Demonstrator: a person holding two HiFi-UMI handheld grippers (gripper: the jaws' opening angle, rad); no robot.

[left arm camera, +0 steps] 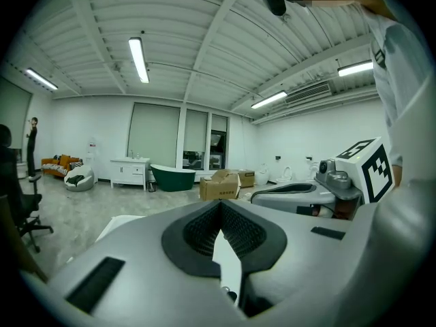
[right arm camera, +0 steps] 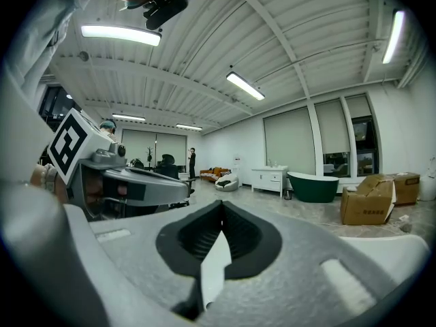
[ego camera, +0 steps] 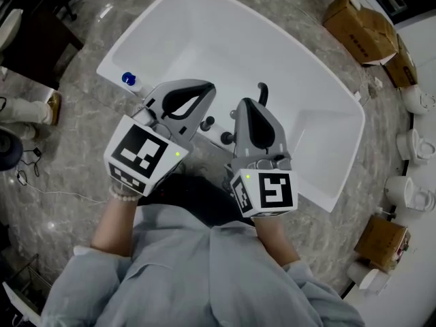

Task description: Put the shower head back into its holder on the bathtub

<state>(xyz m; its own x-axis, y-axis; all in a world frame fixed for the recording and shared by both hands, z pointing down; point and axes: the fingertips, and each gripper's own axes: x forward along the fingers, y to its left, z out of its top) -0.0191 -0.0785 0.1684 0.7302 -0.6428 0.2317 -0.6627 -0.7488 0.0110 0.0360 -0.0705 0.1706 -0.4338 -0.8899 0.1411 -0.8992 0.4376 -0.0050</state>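
From the head view I look down on a white bathtub (ego camera: pixel 320 121). Dark tap fittings (ego camera: pixel 262 90) and small knobs (ego camera: pixel 206 122) sit on its near rim, partly hidden behind the grippers. I cannot make out the shower head or its holder among them. Both grippers are held side by side above that rim, pointing across the tub. My left gripper (ego camera: pixel 203 90) is shut with nothing between its jaws (left arm camera: pixel 220 206). My right gripper (ego camera: pixel 246 105) is likewise shut and empty (right arm camera: pixel 221 206). Each gripper view looks out level over the room.
A blue-capped object (ego camera: pixel 128 79) stands on the tub's left corner. Cardboard boxes (ego camera: pixel 360 27) lie beyond the tub, another box (ego camera: pixel 381 240) at the right, with white toilets (ego camera: pixel 409 191) along the right wall. A dark green bathtub (left arm camera: pixel 173 177) and a white cabinet (left arm camera: pixel 129 172) stand across the room.
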